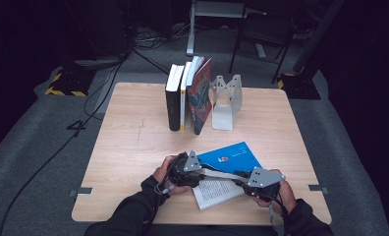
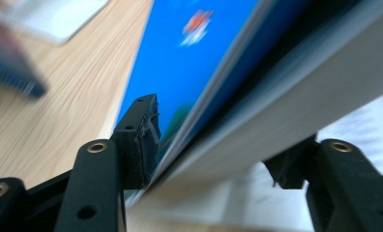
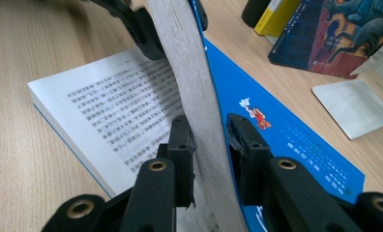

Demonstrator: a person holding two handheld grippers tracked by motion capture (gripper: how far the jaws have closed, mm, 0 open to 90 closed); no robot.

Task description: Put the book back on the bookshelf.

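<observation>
High view: pale wooden surface [image 1: 133,147] with four items of interest, listed by size. Near the far edge, a row of upright books [image 1: 187,96] leans against a white metal bookend [image 1: 227,101]; to the right of that support the surface is bare. Near the person's edge lies the blue-covered paperback book [image 1: 227,172], open, its printed pages facing up on the near side and its blue cover flat on the far side. A thick sheaf of grey-edged pages [image 3: 192,77] stands raised between these two halves.

Right gripper view: the right gripper [image 3: 209,145] has its jaws drawn against both faces of the raised sheaf, pinching it at the fore edge.

Left gripper view: the left gripper [image 2: 218,154] straddles the same sheaf; one pad lies against the cover side, whereas the other jaw stands clear of the paper, so the jaws are spread and no grip is made.

Stage of work, as judged from these positions: the paperback appears to be midway through closing. Done: the sheaf is lifted and secured on one side. Remaining: fold the sheaf over so the covers meet, take a grip on the closed volume, stand it upright and, presumably, set it with the row by the bookend.
</observation>
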